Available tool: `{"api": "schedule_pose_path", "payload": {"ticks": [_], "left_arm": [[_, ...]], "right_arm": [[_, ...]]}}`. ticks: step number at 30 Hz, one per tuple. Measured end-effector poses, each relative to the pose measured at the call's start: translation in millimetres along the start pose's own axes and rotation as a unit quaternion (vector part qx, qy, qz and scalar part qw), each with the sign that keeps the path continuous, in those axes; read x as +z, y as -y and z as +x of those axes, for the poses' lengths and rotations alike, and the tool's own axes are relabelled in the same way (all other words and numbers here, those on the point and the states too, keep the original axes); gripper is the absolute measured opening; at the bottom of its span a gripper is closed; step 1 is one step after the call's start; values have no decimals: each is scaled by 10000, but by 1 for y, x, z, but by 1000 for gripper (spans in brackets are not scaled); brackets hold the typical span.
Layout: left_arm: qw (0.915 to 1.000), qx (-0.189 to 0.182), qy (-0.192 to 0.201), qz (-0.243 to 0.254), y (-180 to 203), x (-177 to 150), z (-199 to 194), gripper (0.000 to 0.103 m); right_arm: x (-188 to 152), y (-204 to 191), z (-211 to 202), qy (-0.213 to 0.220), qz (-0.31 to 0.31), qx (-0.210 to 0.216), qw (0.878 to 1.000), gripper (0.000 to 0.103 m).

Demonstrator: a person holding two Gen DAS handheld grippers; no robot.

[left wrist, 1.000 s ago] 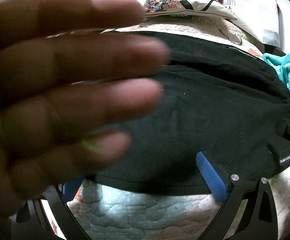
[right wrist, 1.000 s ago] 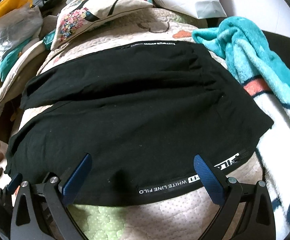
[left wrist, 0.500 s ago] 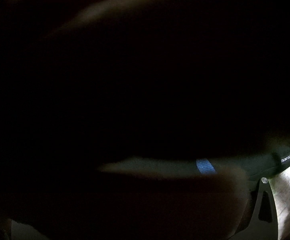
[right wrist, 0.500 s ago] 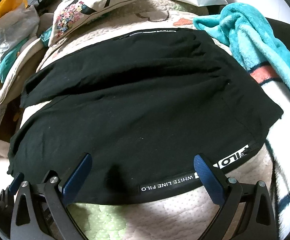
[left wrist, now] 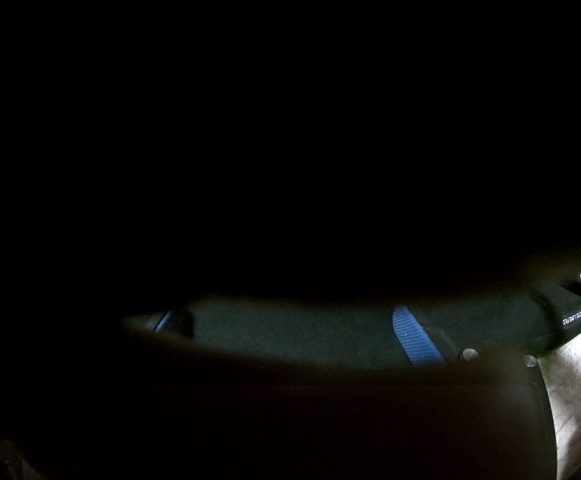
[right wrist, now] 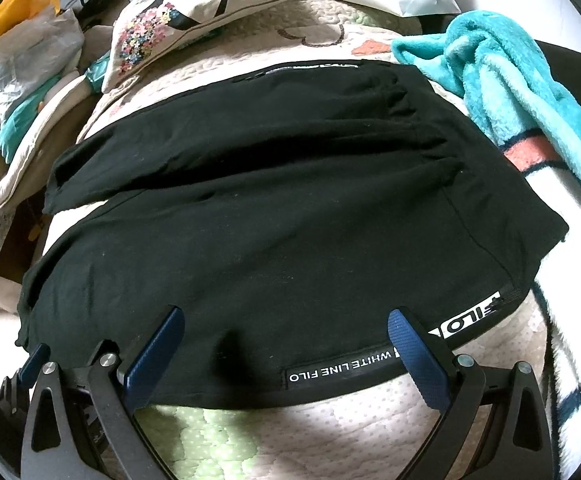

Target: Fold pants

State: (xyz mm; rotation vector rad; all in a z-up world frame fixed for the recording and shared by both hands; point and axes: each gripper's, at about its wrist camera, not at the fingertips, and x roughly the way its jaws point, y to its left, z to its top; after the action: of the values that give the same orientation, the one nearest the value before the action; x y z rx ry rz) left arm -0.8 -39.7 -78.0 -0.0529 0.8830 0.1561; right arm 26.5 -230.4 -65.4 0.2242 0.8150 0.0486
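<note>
Hovering spread wide at the near hem: right tool (right wrist: 286, 344), clear of the black pants (right wrist: 282, 208) laid flat on the quilted bed (right wrist: 290, 424). Mostly blacked out: left tool (left wrist: 290, 330), pads apart over dark cloth. Farther off, a teal blanket (right wrist: 522, 80), floral pillow (right wrist: 186, 20).

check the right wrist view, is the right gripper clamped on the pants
No, the right gripper is open, its blue fingers spread wide over the black pants.
</note>
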Motion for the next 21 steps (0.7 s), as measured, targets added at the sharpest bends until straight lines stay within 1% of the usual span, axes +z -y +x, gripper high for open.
{"api": "schedule_pose_path", "payload": {"ticks": [21], "left_arm": [[10000, -3, 9, -6, -3, -7, -4, 103]], "right_arm": [[-2, -8, -5, 67, -104, 101, 9999, 103]]}}
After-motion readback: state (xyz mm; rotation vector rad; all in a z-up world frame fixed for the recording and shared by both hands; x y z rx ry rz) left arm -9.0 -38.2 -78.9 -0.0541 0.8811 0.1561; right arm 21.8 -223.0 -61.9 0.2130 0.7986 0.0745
